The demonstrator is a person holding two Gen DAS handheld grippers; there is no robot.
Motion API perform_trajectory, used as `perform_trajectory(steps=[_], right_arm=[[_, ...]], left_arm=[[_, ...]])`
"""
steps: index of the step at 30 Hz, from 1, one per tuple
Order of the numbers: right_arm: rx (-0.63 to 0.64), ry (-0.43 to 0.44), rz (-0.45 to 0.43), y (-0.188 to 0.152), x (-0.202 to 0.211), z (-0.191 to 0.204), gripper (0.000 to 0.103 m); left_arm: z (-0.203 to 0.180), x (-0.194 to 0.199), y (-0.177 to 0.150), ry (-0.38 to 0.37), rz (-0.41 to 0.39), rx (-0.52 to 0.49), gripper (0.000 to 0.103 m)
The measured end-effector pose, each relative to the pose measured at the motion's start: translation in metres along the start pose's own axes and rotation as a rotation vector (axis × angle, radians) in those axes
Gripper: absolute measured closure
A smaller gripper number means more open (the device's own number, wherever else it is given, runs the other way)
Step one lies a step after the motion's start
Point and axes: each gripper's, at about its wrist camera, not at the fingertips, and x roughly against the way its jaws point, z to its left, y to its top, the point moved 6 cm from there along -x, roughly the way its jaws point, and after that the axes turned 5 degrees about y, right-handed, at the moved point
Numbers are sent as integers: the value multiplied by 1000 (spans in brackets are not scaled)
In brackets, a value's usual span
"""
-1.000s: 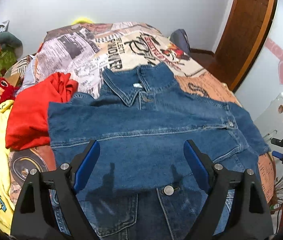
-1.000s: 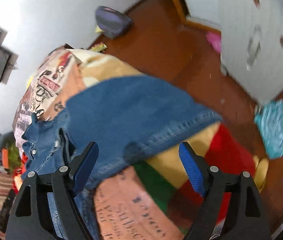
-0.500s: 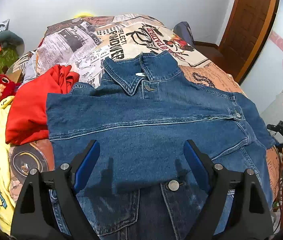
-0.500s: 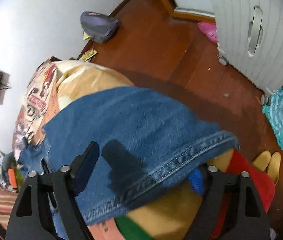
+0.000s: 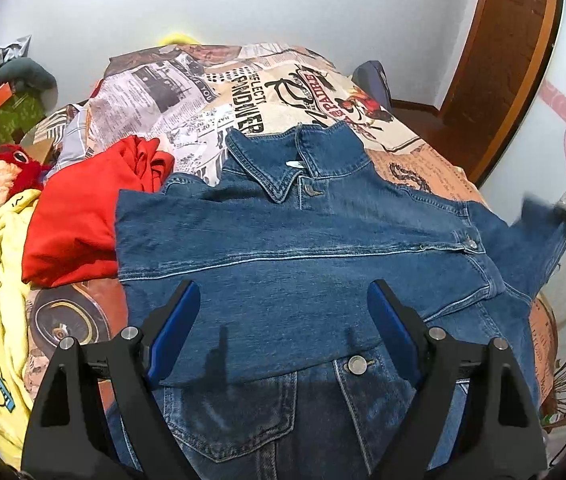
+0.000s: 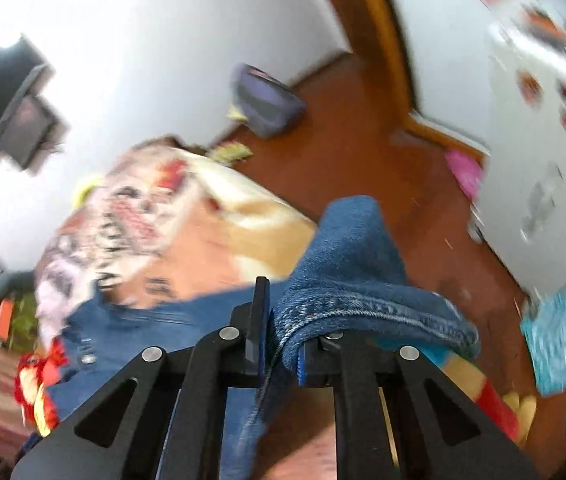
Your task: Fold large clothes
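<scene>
Denim jacket (image 5: 303,248): lay front-up across bed (image 5: 211,92), collar twd far edge, one sleeve folded over chest. Left claw (image 5: 279,332): wide, empty, above jacket nr near edge. Right claw (image 6: 279,332): clamped on sleeve cuff (image 6: 347,280) at bed's right edge. Red garment (image 5: 79,216), yellow garment (image 5: 3,280) by left edge.

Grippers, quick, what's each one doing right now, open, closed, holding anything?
Left gripper: open, empty, above the denim jacket.
Right gripper: shut on the jacket's sleeve cuff.
</scene>
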Motion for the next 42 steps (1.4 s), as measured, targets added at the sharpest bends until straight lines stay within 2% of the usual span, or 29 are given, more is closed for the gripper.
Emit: perform_trajectory(steps=[4, 8, 13, 15, 18, 21, 22, 24, 25, 27, 29, 32, 36, 39, 42], right_arm=[[140, 145, 7, -12, 4, 79, 94], [236, 227, 114, -56, -13, 130, 94], [309, 198, 305, -126, -59, 141, 94], [316, 178, 383, -147, -73, 137, 94], [345, 133, 455, -165, -79, 126, 93], [338, 157, 472, -160, -63, 124, 91], [323, 167, 469, -155, -55, 122, 86], [297, 162, 440, -142, -44, 116, 70], [286, 162, 415, -138, -40, 116, 58], [247, 158, 341, -118, -29, 105, 52], [192, 147, 312, -106, -27, 93, 44], [64, 107, 289, -90, -33, 62, 44], [-137, 94, 310, -82, -56, 20, 44], [-237, 78, 330, -84, -75, 0, 44], [-281, 52, 335, -84, -92, -7, 44]], left_arm=[[6, 5, -1, -5, -9, 5, 18], [13, 8, -3, -11, -14, 18, 18], [23, 10, -7, -15, -10, 36, 18], [25, 10, -9, -15, -7, 41, 18], [28, 9, -12, -17, -2, 47, 18], [30, 6, -15, -12, 6, 49, 18], [31, 4, -16, -11, 10, 53, 18], [32, 2, -16, -12, 16, 60, 18], [32, 1, -16, -13, 18, 64, 18], [31, -1, -16, -17, 20, 70, 18], [29, -2, -16, -21, 22, 70, 18], [25, -2, -15, -22, 22, 59, 18], [21, -1, -14, -23, 19, 44, 18], [20, -2, -14, -21, 23, 42, 18], [21, -5, -13, -18, 29, 47, 18]])
